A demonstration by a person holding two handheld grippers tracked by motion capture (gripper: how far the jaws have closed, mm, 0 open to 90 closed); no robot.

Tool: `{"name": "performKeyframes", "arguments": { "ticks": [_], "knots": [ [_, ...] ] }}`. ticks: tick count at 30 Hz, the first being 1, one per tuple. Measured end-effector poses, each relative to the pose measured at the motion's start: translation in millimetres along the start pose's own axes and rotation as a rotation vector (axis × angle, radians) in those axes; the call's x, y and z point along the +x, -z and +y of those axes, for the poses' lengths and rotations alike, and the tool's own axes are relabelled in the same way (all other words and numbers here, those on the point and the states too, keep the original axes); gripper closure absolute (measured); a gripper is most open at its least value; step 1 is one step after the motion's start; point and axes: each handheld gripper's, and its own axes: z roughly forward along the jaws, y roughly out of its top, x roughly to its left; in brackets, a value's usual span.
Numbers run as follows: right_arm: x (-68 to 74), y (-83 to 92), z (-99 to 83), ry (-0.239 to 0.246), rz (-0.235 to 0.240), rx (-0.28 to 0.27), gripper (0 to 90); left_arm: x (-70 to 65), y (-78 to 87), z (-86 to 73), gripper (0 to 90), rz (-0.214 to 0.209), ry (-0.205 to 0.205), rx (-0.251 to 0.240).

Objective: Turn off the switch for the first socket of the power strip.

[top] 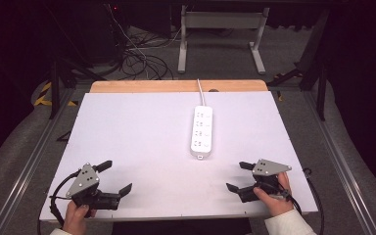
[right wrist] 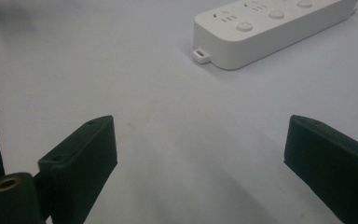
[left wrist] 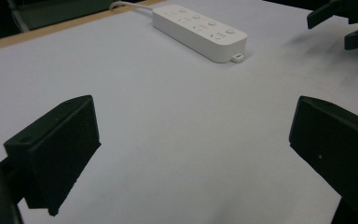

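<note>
1. Power strip point(top: 201, 132): white, four socket groups, laid flat on the white table top point(top: 137, 147) right of centre, long axis running away from the person. A white cord is led off its far end towards the wooden back edge point(top: 176, 86). A small tab is seen on its near end. It is touched by nothing.
2. Left gripper point(top: 111, 177): held in the person's left hand point(top: 76, 215) at the near left corner of the table. The jaws are spread wide with bare table between them; nothing is gripped. It is well apart from the power strip, which is seen ahead and to the right in the left gripper view point(left wrist: 199, 31).
3. Right gripper point(top: 239, 176): held in the person's right hand point(top: 274, 198) at the near right of the table, below and to the right of the strip's near end. The jaws are spread wide and empty. The strip's near end is seen ahead in the right gripper view point(right wrist: 270, 29), not reached.
4. Surroundings: loose cables point(top: 137, 58) are noted on the floor beyond the table, beside a white frame point(top: 220, 34).
</note>
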Motion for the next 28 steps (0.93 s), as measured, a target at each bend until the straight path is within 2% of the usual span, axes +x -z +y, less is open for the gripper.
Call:
{"name": "performKeyframes", "arguments": {
  "ticks": [2,6,8,14,17,21,28],
  "knots": [
    [1.5,-0.8,-3.3,0.002,-0.002,0.009,9.8,-0.8,-0.2,-1.2,1.5,0.010,-0.019,-0.013],
    [2.9,-4.1,-6.3,0.008,0.004,0.021,9.8,1.7,-1.9,-3.3,1.5,-0.006,-0.018,-0.025],
    [2.9,-4.0,-4.2,0.014,-0.002,0.008,9.8,2.7,-2.3,-3.7,1.5,0.000,-0.014,-0.029],
    [0.7,0.3,-1.6,0.022,-0.018,-0.036,9.8,4.1,-1.7,-2.8,1.6,0.042,-0.009,-0.025],
    [-2.1,2.8,-1.8,0.033,-0.026,-0.043,9.8,5.4,-0.9,-3.4,1.6,0.069,-0.002,-0.019],
    [-4.6,5.1,-1.5,0.025,-0.029,-0.051,9.8,5.8,-0.3,-3.7,1.6,0.086,0.003,-0.021],
    [-7.1,5.6,-3.1,0.016,-0.047,-0.038,10.6,3.7,-5.0,-5.5,1.8,0.125,-0.036,-0.005]
  ]
}}
